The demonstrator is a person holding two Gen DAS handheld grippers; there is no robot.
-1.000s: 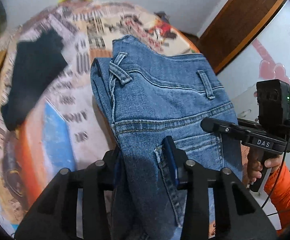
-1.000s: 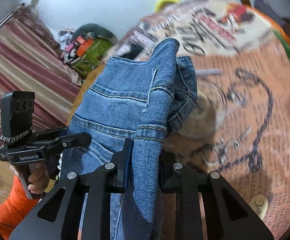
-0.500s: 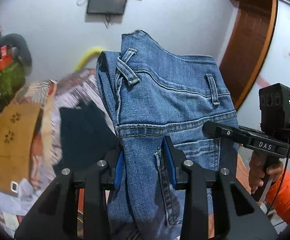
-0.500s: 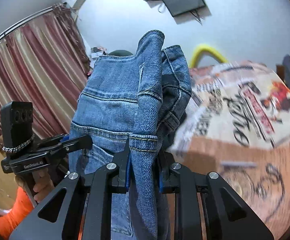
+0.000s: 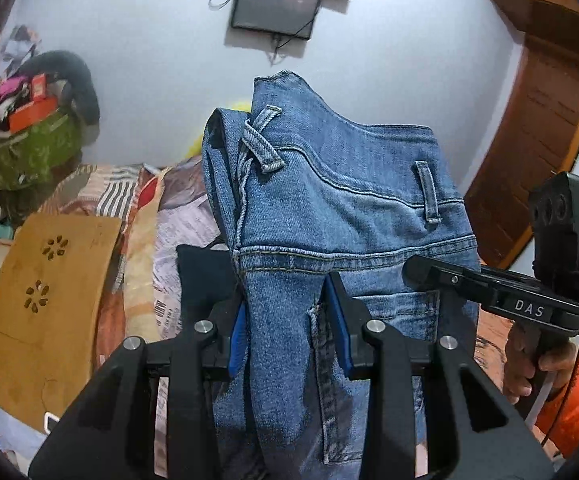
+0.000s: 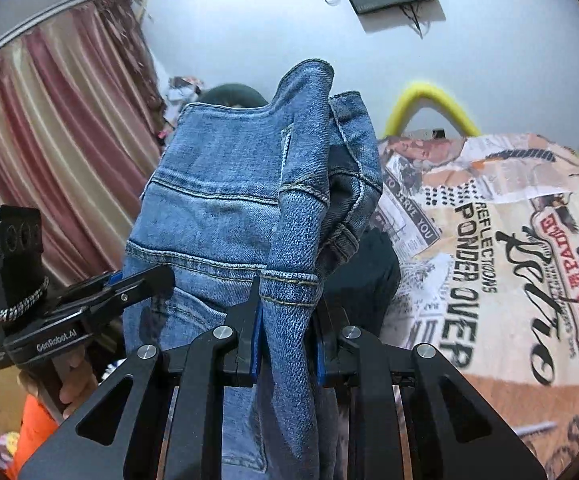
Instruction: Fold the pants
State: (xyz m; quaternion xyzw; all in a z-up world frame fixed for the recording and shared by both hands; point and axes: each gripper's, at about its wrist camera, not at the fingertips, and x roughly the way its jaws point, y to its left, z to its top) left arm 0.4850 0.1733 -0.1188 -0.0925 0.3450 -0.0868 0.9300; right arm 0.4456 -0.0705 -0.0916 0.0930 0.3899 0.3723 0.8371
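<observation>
Both the left gripper (image 5: 285,320) and the right gripper (image 6: 287,320) clamp the blue jeans (image 5: 341,216) below the waistband, holding them above the printed bedspread (image 6: 489,216), probably so the legs hang straight for folding.

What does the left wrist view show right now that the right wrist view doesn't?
Only the left wrist view shows the wooden door, the perforated wooden board and the right gripper from the side. Only the right wrist view shows the striped curtain, the yellow hoop and the printed bedspread lettering. Both show the blue jeans clamped at the waist, the wall screen and an orange sleeve.
</observation>
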